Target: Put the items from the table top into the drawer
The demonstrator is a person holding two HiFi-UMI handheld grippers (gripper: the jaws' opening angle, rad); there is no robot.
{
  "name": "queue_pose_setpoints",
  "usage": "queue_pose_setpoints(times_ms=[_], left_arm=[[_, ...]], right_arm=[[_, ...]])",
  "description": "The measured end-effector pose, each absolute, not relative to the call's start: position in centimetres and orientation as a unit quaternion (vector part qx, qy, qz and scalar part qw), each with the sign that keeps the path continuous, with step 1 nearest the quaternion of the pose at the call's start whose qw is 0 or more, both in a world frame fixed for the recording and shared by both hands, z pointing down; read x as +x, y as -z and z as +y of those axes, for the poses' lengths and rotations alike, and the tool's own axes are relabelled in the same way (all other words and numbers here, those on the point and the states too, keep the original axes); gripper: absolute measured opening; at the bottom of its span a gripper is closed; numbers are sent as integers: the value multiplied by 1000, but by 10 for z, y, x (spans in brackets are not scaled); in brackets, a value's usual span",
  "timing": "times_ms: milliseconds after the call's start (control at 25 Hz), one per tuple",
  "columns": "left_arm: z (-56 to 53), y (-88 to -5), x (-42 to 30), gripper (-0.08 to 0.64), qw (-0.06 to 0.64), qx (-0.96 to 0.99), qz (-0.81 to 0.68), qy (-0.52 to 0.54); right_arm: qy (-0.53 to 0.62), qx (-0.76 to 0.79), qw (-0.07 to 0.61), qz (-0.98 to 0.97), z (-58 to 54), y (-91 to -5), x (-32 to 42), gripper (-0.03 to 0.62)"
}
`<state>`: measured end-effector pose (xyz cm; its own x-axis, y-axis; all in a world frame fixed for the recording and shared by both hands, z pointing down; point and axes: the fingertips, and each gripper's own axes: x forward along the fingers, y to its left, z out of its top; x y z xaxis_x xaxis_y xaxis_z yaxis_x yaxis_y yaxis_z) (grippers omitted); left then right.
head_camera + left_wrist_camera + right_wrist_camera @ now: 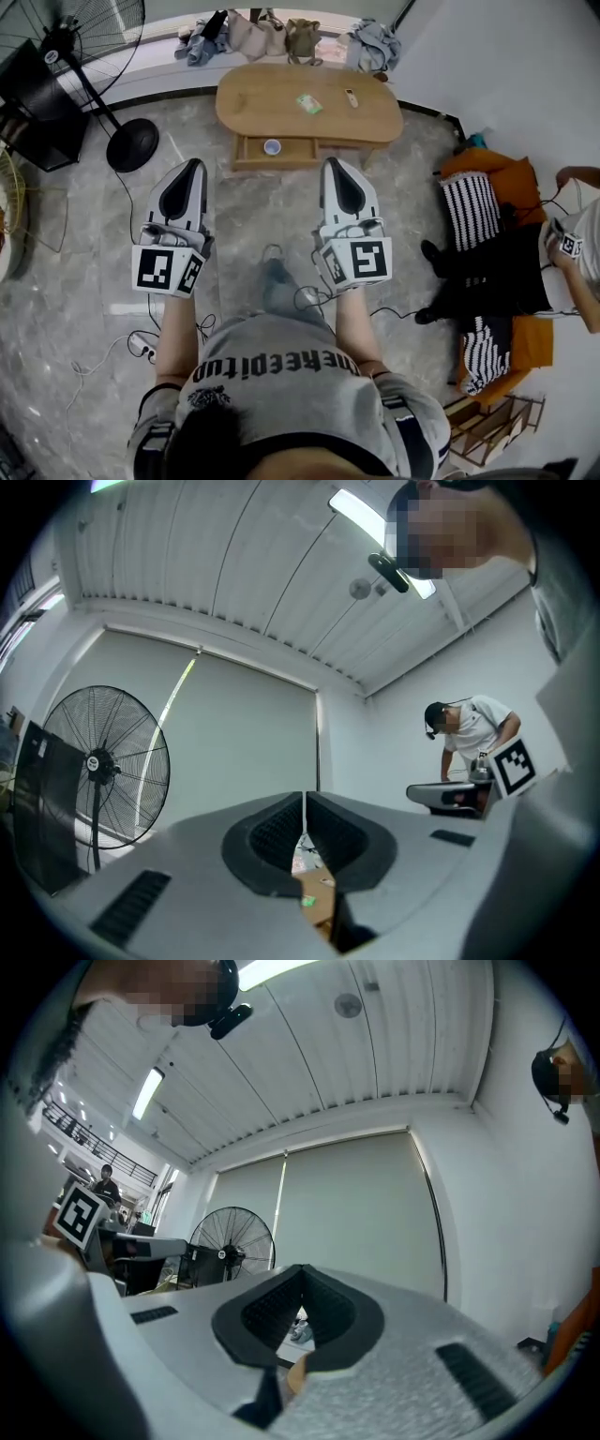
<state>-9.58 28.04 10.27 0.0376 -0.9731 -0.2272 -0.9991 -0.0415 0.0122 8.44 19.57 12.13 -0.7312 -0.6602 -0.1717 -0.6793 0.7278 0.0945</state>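
Items (308,104) on the table (267,101) are too small to identify, left tongs (194,167) and right tongs (331,165) clenched empty.

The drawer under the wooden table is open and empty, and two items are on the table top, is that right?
Not empty. The head view shows a small round white item lying in the open drawer. The rest holds: two items, a green one and a slim one, are on the table top.
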Motion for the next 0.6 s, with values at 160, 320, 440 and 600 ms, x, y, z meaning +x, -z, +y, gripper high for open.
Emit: queue_pose_setpoints(times_ms=[160,320,440,600], left_arm=[[235,-94,-113,12,82,-701,702,-89],[191,-90,-127,12,90,-690,713,-91],[157,-89,-133,12,93,-685,717,-90],[125,-92,-135,12,103,-680,721,-91]], right_arm=[[-78,-342,65,934,143,-113,64,3],[-82,-324,69,940,93,-107,46,3],[-82,-314,71,943,60,-107,36,3],[-80,-307,76,945,25,-116,31,3]])
